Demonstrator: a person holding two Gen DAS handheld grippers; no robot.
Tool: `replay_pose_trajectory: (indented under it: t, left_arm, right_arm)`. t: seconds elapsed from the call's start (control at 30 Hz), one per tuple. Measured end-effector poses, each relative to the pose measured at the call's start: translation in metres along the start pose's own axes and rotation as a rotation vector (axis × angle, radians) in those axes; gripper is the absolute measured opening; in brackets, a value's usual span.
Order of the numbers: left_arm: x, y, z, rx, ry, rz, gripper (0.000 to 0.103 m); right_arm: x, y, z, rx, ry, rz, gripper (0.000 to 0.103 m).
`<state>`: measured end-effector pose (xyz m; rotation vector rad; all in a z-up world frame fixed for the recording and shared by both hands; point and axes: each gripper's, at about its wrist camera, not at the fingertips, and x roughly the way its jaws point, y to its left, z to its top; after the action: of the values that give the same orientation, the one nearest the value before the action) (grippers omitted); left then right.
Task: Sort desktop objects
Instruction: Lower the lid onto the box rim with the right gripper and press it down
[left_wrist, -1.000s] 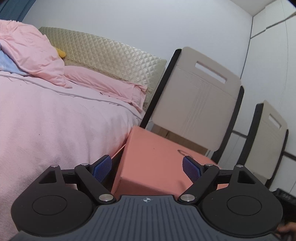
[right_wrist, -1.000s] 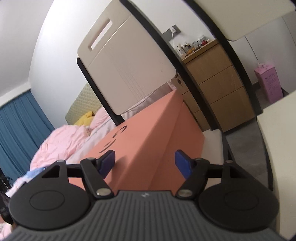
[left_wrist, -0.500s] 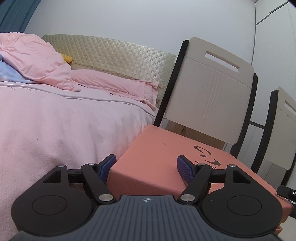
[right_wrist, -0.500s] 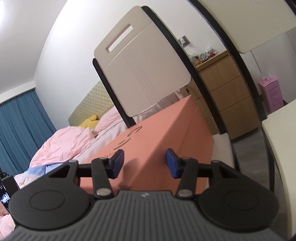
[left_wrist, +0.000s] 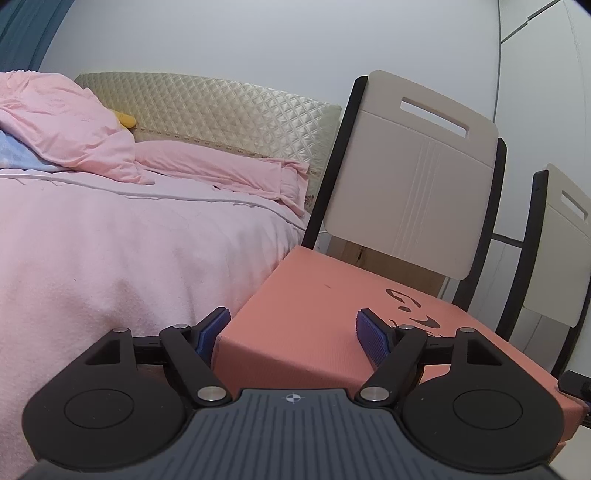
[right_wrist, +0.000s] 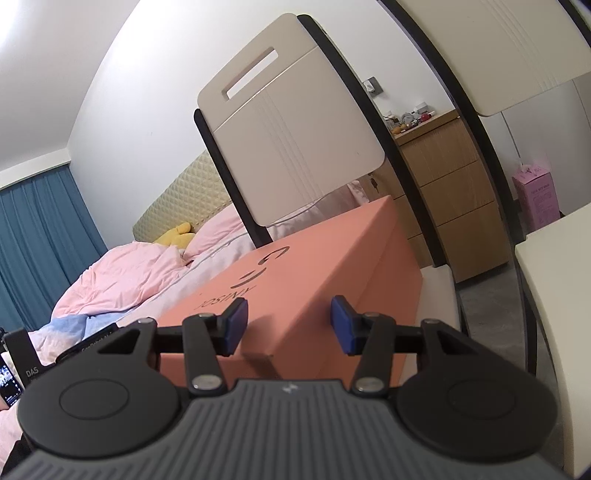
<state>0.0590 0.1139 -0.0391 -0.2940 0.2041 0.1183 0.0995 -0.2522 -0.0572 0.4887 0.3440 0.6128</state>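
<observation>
A salmon-orange cardboard box (left_wrist: 317, 295) with a black logo on its lid rests on a chair seat. My left gripper (left_wrist: 293, 330) straddles one corner of the box, with a blue pad on each side and the jaws apart. In the right wrist view the same box (right_wrist: 314, 273) shows from its other end. My right gripper (right_wrist: 288, 325) straddles that corner edge, jaws partly closed, pads (right_wrist: 341, 323) close to the box sides. Whether the pads press the box is unclear.
A beige chair back (left_wrist: 410, 177) with black frame stands behind the box, and a second chair (left_wrist: 561, 240) is to the right. A bed with pink bedding (left_wrist: 110, 240) lies left. A wooden drawer unit (right_wrist: 450, 199), a pink carton (right_wrist: 535, 195) and a white tabletop (right_wrist: 554, 280) are at the right.
The left view has levelled and the box now sits further between the left pads. The right jaws have narrowed around the box corner, and the right gripper has drawn back slightly.
</observation>
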Motion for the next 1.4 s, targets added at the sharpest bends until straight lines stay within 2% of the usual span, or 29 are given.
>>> replay_pose_trajectory:
  t: [0.4, 0.47, 0.57, 0.67, 0.77, 0.9, 1.4]
  left_arm:
    - [-0.002, -0.019, -0.006, 0.031, 0.023, -0.062, 0.081]
    - [-0.002, -0.017, -0.006, 0.020, 0.014, -0.039, 0.082]
    - [-0.006, -0.009, -0.004, 0.004, -0.023, 0.043, 0.083]
    - [-0.010, -0.003, -0.001, -0.013, -0.051, 0.063, 0.082]
    - [-0.015, -0.006, -0.001, 0.013, -0.077, 0.094, 0.082]
    - [-0.008, -0.016, -0.004, 0.104, -0.042, 0.119, 0.086]
    - [-0.011, -0.024, -0.008, 0.077, 0.007, -0.006, 0.086]
  right_arm:
    - [-0.007, -0.016, 0.009, 0.022, -0.010, -0.024, 0.051]
    - [-0.007, -0.017, 0.009, 0.022, -0.008, -0.014, 0.051]
    - [-0.005, -0.014, 0.007, 0.016, 0.005, 0.015, 0.051]
    - [0.000, -0.006, 0.004, 0.009, 0.016, 0.033, 0.053]
    - [0.004, -0.003, 0.003, 0.025, 0.015, 0.042, 0.052]
    - [0.006, 0.001, 0.002, -0.010, 0.029, 0.031, 0.052]
    - [-0.001, -0.014, 0.009, 0.019, -0.001, -0.003, 0.052]
